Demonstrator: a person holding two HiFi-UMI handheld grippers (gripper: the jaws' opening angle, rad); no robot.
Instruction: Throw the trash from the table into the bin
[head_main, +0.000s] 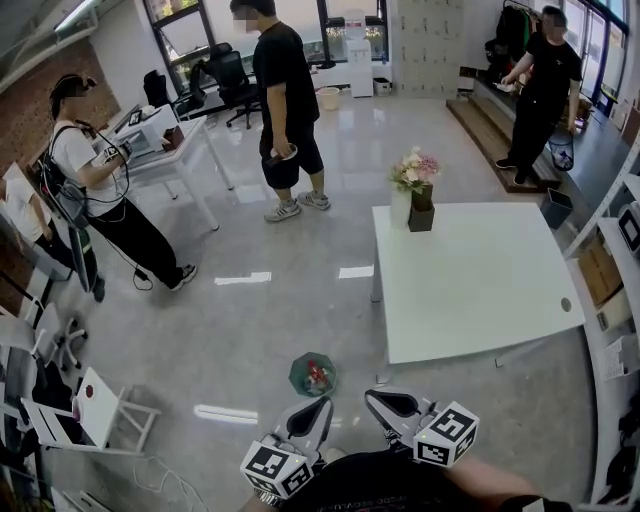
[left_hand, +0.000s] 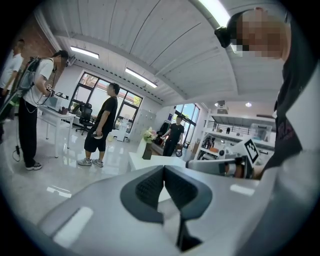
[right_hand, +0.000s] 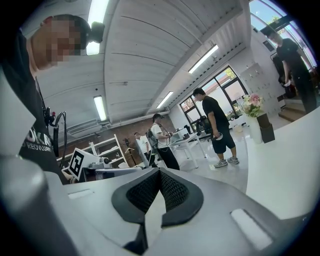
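The left gripper (left_hand: 163, 170) and the right gripper (right_hand: 159, 172) are being held side by side at the near edge of the scene, close to the person's body, both pointing out across the room and tilting slightly down. In the left gripper view the two dark ridged fingers (left_hand: 148, 189) are pressing tip to tip, with nothing between them. In the right gripper view the fingers are likewise meeting at their tips and gripping nothing.

A small green bin (head_main: 297, 372) is standing on the grey floor (head_main: 250, 330) just beyond the two grippers, near the near left corner of the white table (head_main: 480, 290). Some trash (head_main: 320, 377), red and white, is lying inside the bin; what it is exactly is too small to tell.

Flowers (head_main: 415, 170) in a vase are sitting at the far left corner of the table.

Further off, a person in a black shirt and shorts (head_main: 285, 100) is standing in the middle of the room. To the left, a person in a white shirt (head_main: 85, 165) is leaning towards a white desk (head_main: 170, 150). At the far right, another person in black (head_main: 540, 90) is standing by some steps. An office chair (head_main: 232, 80) is sitting by the far windows.
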